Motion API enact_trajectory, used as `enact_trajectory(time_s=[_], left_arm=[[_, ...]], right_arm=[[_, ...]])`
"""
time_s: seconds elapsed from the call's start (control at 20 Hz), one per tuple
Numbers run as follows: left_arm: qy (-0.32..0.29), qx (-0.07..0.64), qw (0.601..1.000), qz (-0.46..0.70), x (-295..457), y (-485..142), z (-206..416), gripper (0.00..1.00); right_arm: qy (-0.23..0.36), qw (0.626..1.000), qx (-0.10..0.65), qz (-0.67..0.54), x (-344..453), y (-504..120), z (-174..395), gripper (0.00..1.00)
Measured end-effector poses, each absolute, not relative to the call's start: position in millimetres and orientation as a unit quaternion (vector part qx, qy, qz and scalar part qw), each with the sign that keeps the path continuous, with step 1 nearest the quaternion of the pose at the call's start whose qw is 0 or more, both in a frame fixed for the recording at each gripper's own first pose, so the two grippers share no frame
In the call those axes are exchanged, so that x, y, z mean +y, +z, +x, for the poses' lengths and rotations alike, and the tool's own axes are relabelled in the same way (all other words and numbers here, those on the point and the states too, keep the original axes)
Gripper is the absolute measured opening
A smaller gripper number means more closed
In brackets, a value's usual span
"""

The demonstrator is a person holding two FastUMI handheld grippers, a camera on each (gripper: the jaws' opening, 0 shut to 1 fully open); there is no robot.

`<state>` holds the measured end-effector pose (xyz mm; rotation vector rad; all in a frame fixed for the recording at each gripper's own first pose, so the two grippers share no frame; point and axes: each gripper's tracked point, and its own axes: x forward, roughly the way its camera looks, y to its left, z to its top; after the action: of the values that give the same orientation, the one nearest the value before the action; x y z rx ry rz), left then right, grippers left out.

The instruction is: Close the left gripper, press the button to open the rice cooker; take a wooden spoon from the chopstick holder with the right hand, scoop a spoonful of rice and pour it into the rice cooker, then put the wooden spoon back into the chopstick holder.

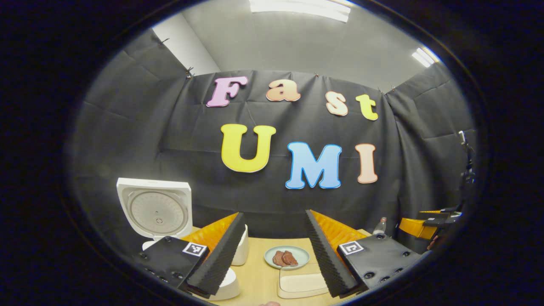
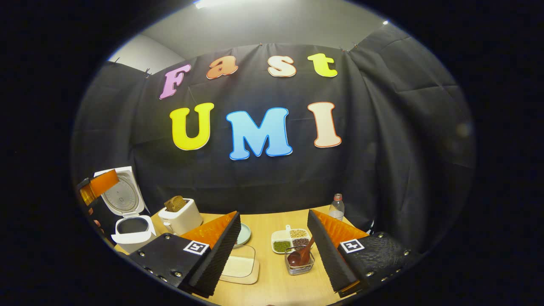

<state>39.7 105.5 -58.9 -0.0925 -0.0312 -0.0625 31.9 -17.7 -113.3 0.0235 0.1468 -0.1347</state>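
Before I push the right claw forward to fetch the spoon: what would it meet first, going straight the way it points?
Probably the clear square holder with the brown wooden spoon, low between the right claw's open fingers. Just beyond lies the white divided dish of grains. Depth is uncertain.

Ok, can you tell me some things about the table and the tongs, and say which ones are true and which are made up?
1. The rice cooker has its lid up. True.
2. The wooden spoon is held in the right tongs. False: it stands in the glass holder, and those tongs are open with nothing between them.
3. The toaster has bread in it. True.
4. The left tongs are shut tight. False: their fingers stand wide apart.
5. The plate is empty. False: brown food lies on it.
6. A bottle stands near the table's far edge. True.
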Motion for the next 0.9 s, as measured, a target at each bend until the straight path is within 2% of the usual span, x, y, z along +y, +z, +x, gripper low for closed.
enact_trajectory(time_s=[0.05, 0.35, 0.55, 0.9], left_arm=[[-0.035, -0.013, 0.998, -0.045, 105, -62, 43, 0.99], [-0.025, -0.011, 0.999, -0.025, 102, -70, 59, 0.96], [-0.022, 0.005, 1.0, -0.015, 87, -79, 69, 0.97], [0.028, 0.023, 0.998, 0.042, 78, -94, 74, 0.99]], right_arm=[[-0.072, 0.994, 0.078, 0.019, -27, -120, 35, 0.96], [-0.116, 0.988, 0.095, 0.035, -85, -163, 71, 0.96], [-0.103, 0.986, 0.127, 0.042, -109, -207, 110, 0.96], [-0.091, 0.971, 0.211, 0.069, -144, -290, 158, 0.97]])
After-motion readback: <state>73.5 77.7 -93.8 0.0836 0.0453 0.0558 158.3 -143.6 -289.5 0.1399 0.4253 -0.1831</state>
